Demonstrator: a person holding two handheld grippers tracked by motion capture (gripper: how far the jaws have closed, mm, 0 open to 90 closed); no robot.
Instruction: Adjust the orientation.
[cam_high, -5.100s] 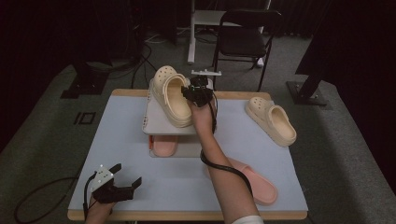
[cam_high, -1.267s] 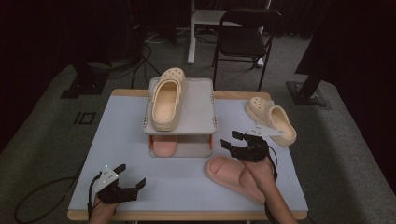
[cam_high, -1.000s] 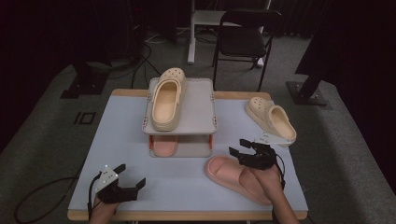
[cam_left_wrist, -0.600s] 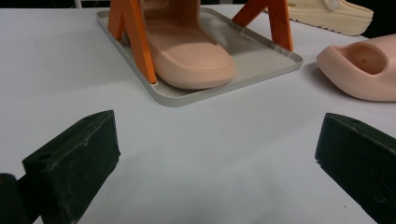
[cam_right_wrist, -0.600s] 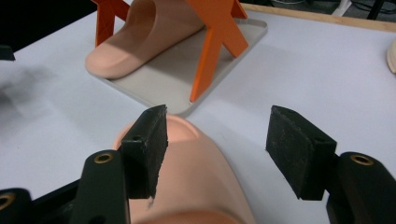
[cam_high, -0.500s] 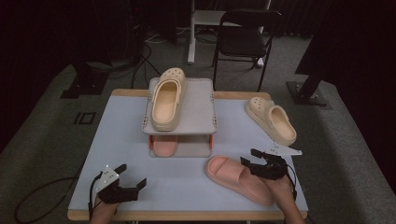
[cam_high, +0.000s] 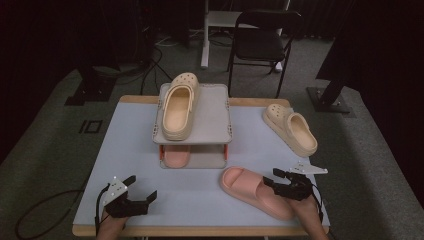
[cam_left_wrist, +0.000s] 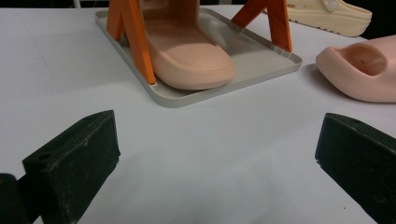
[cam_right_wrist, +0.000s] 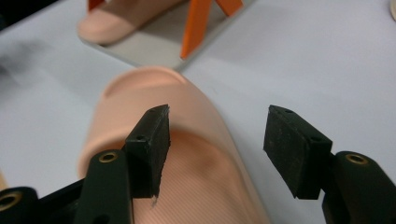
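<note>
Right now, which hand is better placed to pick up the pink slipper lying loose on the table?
The right. Its gripper hangs over the pink slipper, jaws open; the left gripper sits apart.

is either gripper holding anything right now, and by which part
Nothing is held. The right gripper hangs open over the pink foam slide sandal, one jaw above its footbed, the other off its side edge. The left gripper rests open on the table.
</note>
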